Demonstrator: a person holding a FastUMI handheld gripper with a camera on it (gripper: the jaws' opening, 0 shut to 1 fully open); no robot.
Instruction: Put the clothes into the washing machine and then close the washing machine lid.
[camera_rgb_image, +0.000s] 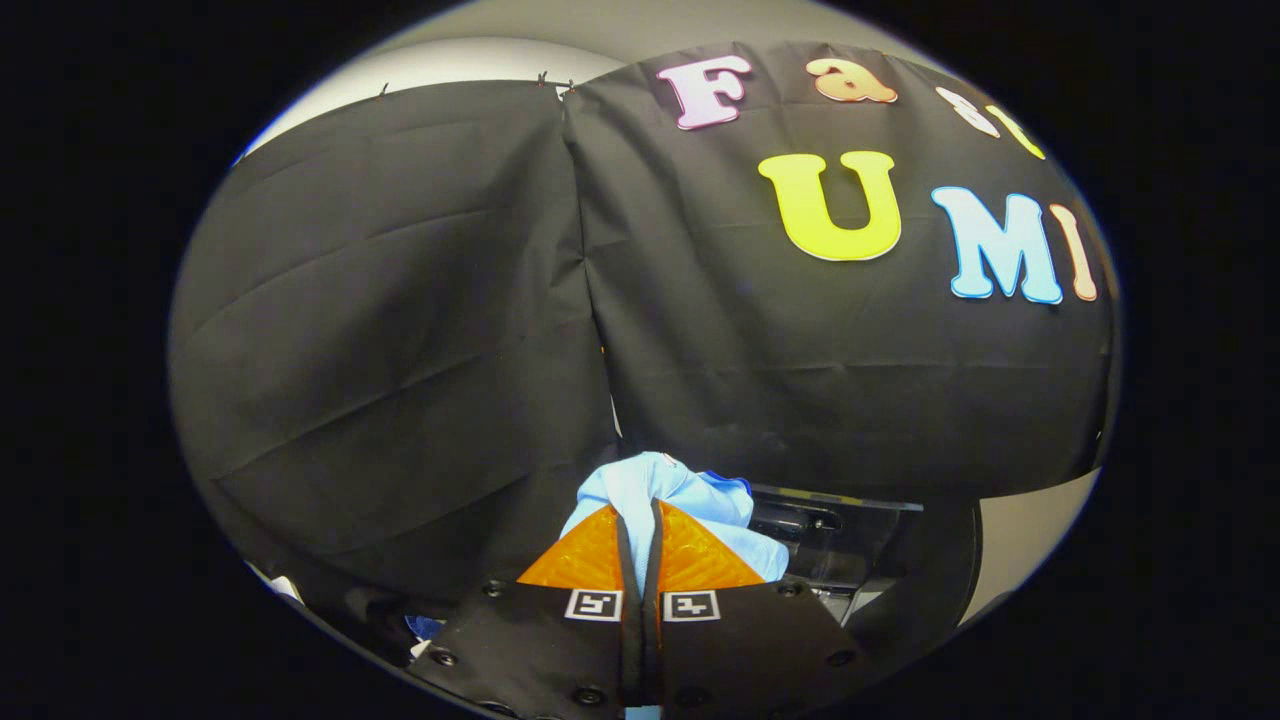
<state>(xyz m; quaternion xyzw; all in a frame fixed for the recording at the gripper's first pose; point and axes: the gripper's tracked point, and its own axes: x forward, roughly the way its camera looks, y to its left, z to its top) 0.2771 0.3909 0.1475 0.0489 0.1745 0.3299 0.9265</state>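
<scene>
Light-blue cloth (660, 490) bunched, pinched betw. tongs (640, 545), sticking up/fwd past fingers

The gripper (638, 525) sits at the bottom centre of the frame, its two fingers drawn almost together and pinching a fold of light blue cloth (660, 490) between them. The cloth bunches up just above the fingertips and spills out to the right of them. Right of the cloth, in the lower right of the frame, there is a dark, glossy part of the washing machine (830, 545); I cannot tell whether it is the lid or the opening. Behind everything hangs the black cloth wall (400, 300), creased, with a seam running down the middle. A pale wall (480, 60) shows above it at the upper left.
</scene>
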